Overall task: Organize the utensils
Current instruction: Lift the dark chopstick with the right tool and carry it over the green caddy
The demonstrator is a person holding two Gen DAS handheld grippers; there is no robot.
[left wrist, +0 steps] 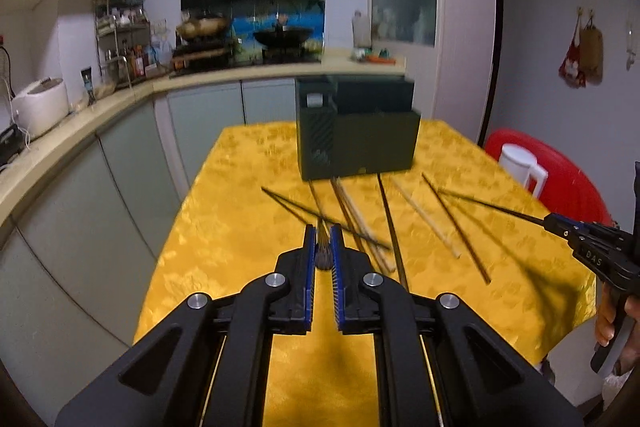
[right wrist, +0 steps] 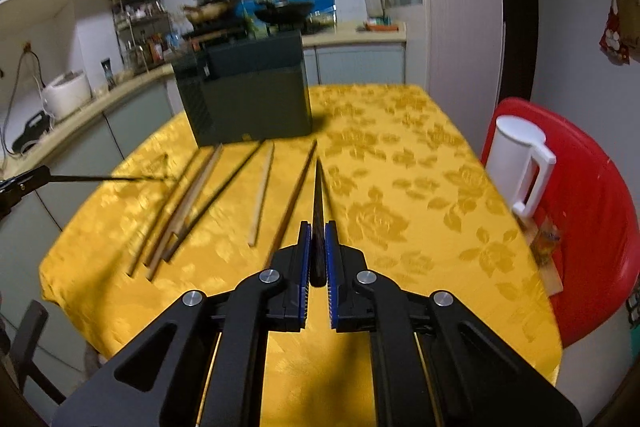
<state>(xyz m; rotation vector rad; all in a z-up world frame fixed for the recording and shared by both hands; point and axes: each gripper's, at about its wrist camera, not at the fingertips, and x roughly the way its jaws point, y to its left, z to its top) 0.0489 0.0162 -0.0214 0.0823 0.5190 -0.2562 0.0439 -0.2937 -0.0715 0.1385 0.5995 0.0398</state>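
Yellow floral-brocade tablecloth (right wrist: 400, 187) covers the table under both tools. Ahead of both sits the dark green rectangular utensil-holder box (left wrist: 360, 139), upright, w/ compartments open at the top; can't tell if anything is inside yet.

Btwn the box and the tools: loose chopsticks (right wrist: 200, 195), dark wood and pale bamboo mixed, roughly six or seven, some crossing, lying flat on the cloth just short of the box. So most of the sorting looks undone.

To the right, off the table edge: red plastic chair (right wrist: 580, 207) w/ a white plastic lidded jug (right wrist: 516, 167) on it. Not part of the job, prob.

Left gripper (left wrist: 324, 239): jaws nearly together, clamped on a thin dark chopstick (left wrist: 320, 227) that points fwd toward the box, seen end-on. Right gripper (right wrist: 318, 239): jaws pinched on a dark tapered chopstick (right wrist: 319, 195), tip fwd, raised off the cloth.

Judgement: early stage. Two sticks in hand, none visibly stowed, rest left on the table. Remaining: carry each held stick to the box, drop in a compartment, repeat for the pile.
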